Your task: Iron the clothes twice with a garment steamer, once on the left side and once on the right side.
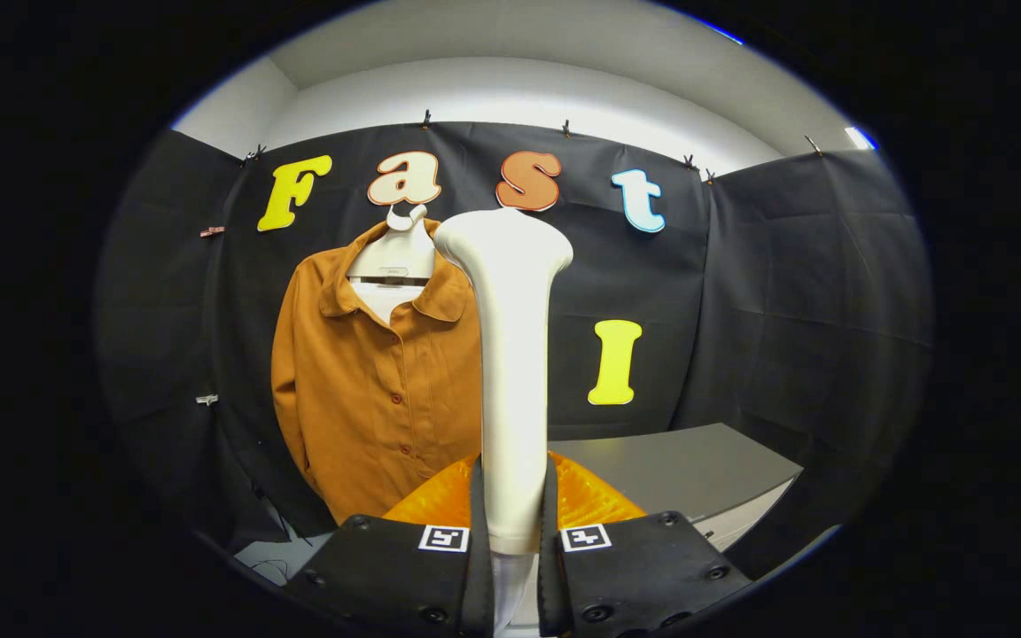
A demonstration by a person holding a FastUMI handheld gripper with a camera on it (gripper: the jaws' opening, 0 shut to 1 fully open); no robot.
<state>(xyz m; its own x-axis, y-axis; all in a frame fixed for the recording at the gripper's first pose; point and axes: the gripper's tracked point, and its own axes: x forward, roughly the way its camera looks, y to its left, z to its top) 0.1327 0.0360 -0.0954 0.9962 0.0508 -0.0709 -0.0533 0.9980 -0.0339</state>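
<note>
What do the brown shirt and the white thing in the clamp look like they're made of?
The shirt looks like matte woven cloth: it hangs in soft folds, with a collar and buttons. The steamer, clamped upright between both fingers of the gripper, looks like smooth moulded plastic with a soft sheen, though a painted or coated shell can't be ruled out.

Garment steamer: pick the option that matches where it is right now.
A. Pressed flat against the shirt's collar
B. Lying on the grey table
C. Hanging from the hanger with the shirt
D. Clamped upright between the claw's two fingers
D: the white garment steamer stands upright with both fingers of the claw pressing on its handle, ahead of the brown shirt and near the grey table.
</note>
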